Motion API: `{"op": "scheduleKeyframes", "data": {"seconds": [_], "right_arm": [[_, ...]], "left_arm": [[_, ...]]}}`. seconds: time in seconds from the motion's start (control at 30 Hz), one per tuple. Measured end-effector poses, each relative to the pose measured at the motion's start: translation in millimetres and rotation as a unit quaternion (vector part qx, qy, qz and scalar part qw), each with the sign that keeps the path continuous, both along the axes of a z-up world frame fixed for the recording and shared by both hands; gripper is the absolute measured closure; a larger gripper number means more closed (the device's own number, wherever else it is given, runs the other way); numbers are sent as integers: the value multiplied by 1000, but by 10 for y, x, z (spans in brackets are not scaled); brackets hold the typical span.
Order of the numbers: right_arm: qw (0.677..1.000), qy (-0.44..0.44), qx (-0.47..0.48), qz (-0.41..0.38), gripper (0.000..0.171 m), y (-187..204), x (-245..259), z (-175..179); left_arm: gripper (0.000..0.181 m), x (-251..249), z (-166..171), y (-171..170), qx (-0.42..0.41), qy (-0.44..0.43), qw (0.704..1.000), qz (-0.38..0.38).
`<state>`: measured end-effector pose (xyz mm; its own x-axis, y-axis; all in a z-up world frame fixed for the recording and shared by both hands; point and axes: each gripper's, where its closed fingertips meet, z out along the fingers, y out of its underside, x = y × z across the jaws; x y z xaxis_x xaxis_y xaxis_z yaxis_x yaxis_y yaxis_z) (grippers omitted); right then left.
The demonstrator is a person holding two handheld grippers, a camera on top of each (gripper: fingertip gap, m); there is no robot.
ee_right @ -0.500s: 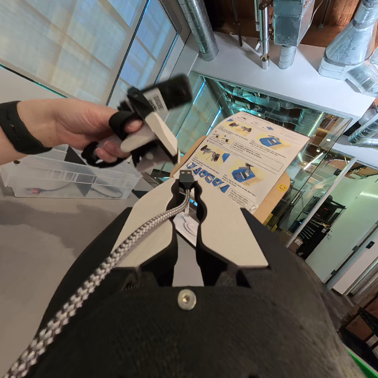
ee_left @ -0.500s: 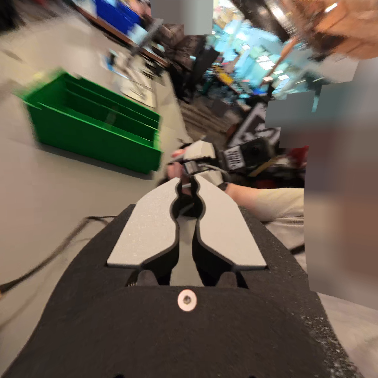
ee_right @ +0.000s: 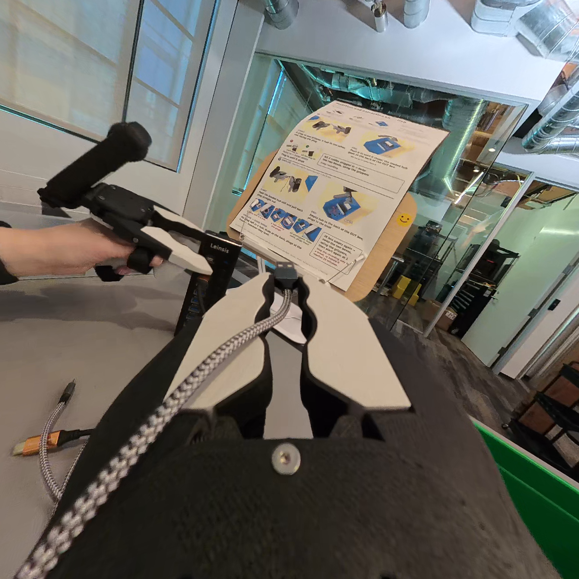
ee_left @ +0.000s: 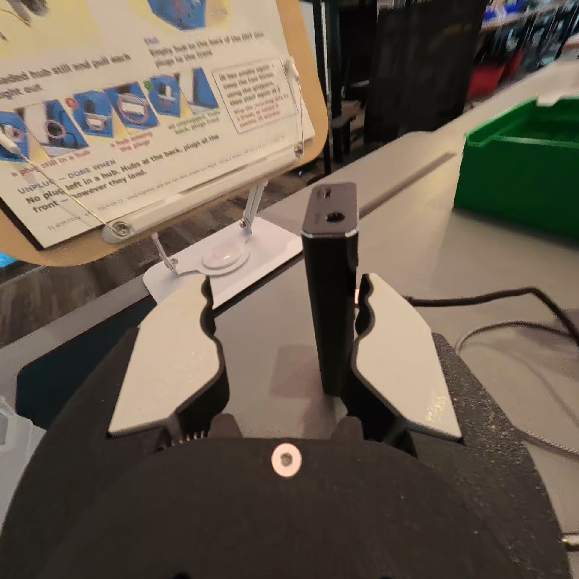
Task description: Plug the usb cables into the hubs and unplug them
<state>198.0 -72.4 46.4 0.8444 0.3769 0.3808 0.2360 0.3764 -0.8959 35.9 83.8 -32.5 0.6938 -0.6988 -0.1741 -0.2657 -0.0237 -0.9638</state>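
1. Left gripper (ee_left: 283, 294) spread wide, and a black hub (ee_left: 332, 282) stands upright between its fingers, right up against the right-hand finger (ee_left: 398, 347), a clear gap to the left one.
2. From the right wrist view that same left gripper (ee_right: 191, 250) reaches in from the left, a hand (ee_right: 62, 250) on its handle, fingers either side of the hub (ee_right: 213, 272), which stands on the grey table (ee_right: 78, 329).
3. Right gripper (ee_right: 285, 279) nearly closed, pinching a dark plug (ee_right: 285, 272) at its tips; the metal end pokes forward, free of any port.
4. The plug's braided cable (ee_right: 188, 388) trails back over the gripper's left finger.
5. Plug sits just to the right of the hub, not touching it.
6. Another braided cable with an orange plug (ee_right: 40, 443) lies loose on the table at lower left.
7. Behind it all: an instruction sheet (ee_right: 338, 194) on a stand; a green bin (ee_left: 526, 163) to the right.
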Motion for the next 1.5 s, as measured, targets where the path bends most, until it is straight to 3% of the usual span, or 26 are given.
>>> {"op": "scheduleKeyframes", "data": {"seconds": [0.13, 0.4, 0.8, 0.93, 1.03, 1.2, 1.3, 1.5], "right_arm": [[1000, -4, -8, 0, 156, 31, 19, -41], [1000, -13, -27, 6, 156, 76, 9, -124], [999, -31, -36, 10, 157, 88, -51, -193], [999, -34, -36, 11, 157, 86, -62, -198], [999, -36, -37, 12, 157, 85, -71, -199], [998, -48, -38, 11, 156, 97, -102, -227], [998, -57, -39, 7, 156, 112, -113, -249], [997, -61, -47, 2, 156, 154, -92, -283]], "left_arm": [[99, 57, 78, -97, 39, -11, 999, -26], [107, 89, -140, -203, -92, -91, 986, -101], [111, 140, -179, -288, -96, -105, 980, -136], [114, 102, -383, -305, -83, -51, 988, -117], [107, 147, -765, -311, -130, 42, 985, -109], [118, 195, -1065, -302, -167, 138, 973, -85], [132, 186, -1124, -256, -184, 149, 969, -70], [135, 174, -1222, -170, -240, 146, 958, -55]]}}
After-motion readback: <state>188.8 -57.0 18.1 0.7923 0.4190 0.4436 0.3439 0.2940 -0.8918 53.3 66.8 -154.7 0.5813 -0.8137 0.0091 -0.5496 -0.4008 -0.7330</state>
